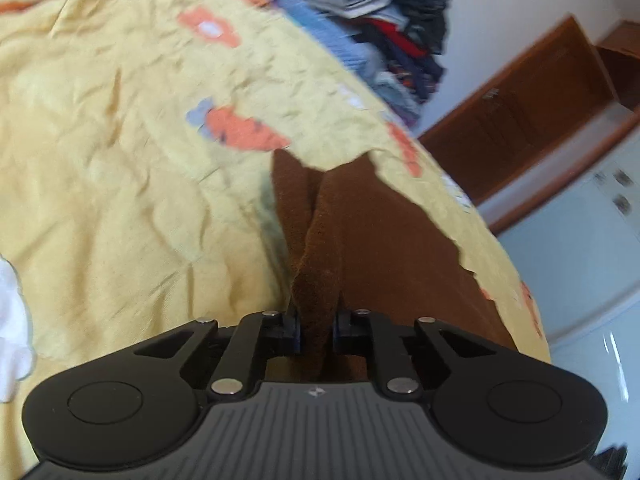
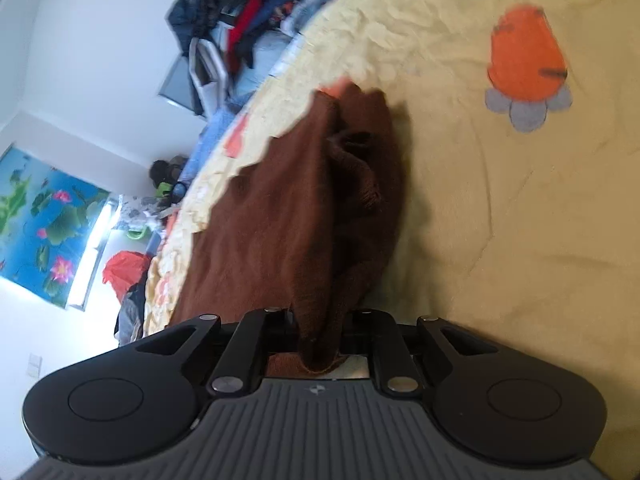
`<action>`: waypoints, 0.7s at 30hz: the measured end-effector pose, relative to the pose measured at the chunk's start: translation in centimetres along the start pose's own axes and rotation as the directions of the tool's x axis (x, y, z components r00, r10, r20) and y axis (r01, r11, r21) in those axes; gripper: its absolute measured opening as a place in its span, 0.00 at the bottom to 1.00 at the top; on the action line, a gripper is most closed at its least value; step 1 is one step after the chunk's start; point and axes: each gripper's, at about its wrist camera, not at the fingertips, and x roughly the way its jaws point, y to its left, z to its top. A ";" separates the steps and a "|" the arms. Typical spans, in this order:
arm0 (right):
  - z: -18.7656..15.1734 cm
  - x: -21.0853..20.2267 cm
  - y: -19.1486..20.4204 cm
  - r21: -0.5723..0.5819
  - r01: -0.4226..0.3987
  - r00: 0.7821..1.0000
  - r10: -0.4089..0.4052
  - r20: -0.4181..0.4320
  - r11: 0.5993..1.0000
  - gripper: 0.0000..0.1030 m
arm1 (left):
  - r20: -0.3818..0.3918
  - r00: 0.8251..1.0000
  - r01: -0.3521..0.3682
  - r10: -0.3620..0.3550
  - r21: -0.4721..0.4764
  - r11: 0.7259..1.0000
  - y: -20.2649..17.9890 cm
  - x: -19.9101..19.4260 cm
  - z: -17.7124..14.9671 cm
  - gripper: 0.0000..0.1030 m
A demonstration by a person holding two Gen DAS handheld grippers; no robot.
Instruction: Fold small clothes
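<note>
A brown knitted garment (image 1: pixel 360 232) lies on a yellow bedspread (image 1: pixel 120 160) printed with orange carrots. My left gripper (image 1: pixel 316 330) is shut on a bunched edge of it, the cloth pinched between the two black pads and rising as a ridge ahead of them. In the right wrist view the same brown garment (image 2: pixel 288 220) hangs stretched and folded over itself, and my right gripper (image 2: pixel 320 334) is shut on another part of its edge, a fold of knit drooping down behind the pads. Both views are rolled and blurred.
A heap of dark, red and blue clothes (image 1: pixel 392 32) is piled at the far end of the bed. A wooden cabinet (image 1: pixel 520 120) stands beside it. White cloth (image 1: pixel 12 320) lies at the left. A lotus picture (image 2: pixel 40 220) hangs on the wall.
</note>
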 end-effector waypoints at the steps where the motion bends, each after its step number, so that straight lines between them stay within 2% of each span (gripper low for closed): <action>1: -0.3 -1.0 0.5 -0.028 -0.009 1.000 0.009 -0.004 1.000 0.18 | 0.001 1.000 0.019 -0.019 0.034 0.999 -0.4 -1.4 -0.4 0.11; 4: -1.7 -4.3 1.4 -0.100 -0.036 0.999 0.032 -0.044 0.994 0.18 | -0.017 0.999 0.048 -0.046 0.083 0.995 0.1 -5.3 -2.1 0.11; 5: -2.5 -5.3 1.4 -0.126 -0.024 0.998 0.016 -0.063 0.992 0.17 | -0.037 0.999 0.040 -0.037 0.097 0.994 0.7 -6.0 -3.0 0.11; 7: -4.3 -6.3 0.7 -0.174 0.047 0.992 -0.066 -0.107 0.984 0.19 | -0.087 0.996 0.005 0.009 0.158 0.987 2.5 -6.5 -5.1 0.15; 8: -5.1 -6.6 0.0 -0.170 0.057 0.987 -0.081 -0.138 0.984 0.30 | -0.119 0.992 -0.012 0.034 0.175 0.984 3.5 -6.5 -6.1 0.20; 9: -5.6 -6.9 -0.7 -0.154 0.052 0.986 -0.076 -0.151 0.987 0.35 | -0.090 0.996 0.017 0.000 0.188 0.982 4.2 -7.3 -6.8 0.22; 10: -5.5 -7.6 -1.1 -0.129 0.033 0.988 -0.051 -0.144 0.991 0.42 | -0.072 0.997 0.002 0.014 0.209 0.978 4.2 -8.1 -7.0 0.31; 11: -5.0 -8.4 -1.3 -0.109 0.033 0.992 -0.046 -0.119 0.993 0.55 | -0.050 0.998 -0.024 0.036 0.233 0.972 3.8 -8.9 -6.6 0.44; 12: -4.4 -9.3 -1.2 -0.107 0.050 0.996 -0.058 -0.068 0.993 0.69 | -0.013 0.999 -0.042 0.047 0.246 0.968 3.3 -9.7 -5.9 0.51; 13: -3.3 -10.2 -0.9 -0.114 0.066 0.998 -0.066 0.002 0.991 0.73 | 0.041 0.999 -0.041 0.031 0.258 0.965 2.7 -10.5 -5.0 0.60; 15: -0.7 -10.7 -0.2 -0.127 0.078 0.993 -0.066 0.094 0.989 0.74 | 0.149 0.989 -0.042 -0.008 0.329 0.943 0.6 -11.2 -2.9 0.67; 16: 0.7 -10.1 0.3 -0.140 0.086 0.991 -0.071 0.109 0.986 0.74 | 0.187 0.982 -0.066 -0.005 0.368 0.928 -0.7 -10.6 -1.8 0.71; 18: 3.6 -7.4 1.0 -0.172 0.092 0.991 -0.074 0.108 0.981 0.74 | 0.235 0.971 -0.139 0.037 0.433 0.891 -3.4 -7.8 0.2 0.71; 21: 7.0 -1.8 2.0 -0.196 0.121 0.991 -0.107 0.080 0.973 0.73 | 0.206 0.973 -0.199 0.108 0.494 0.847 -6.3 -0.8 1.9 0.71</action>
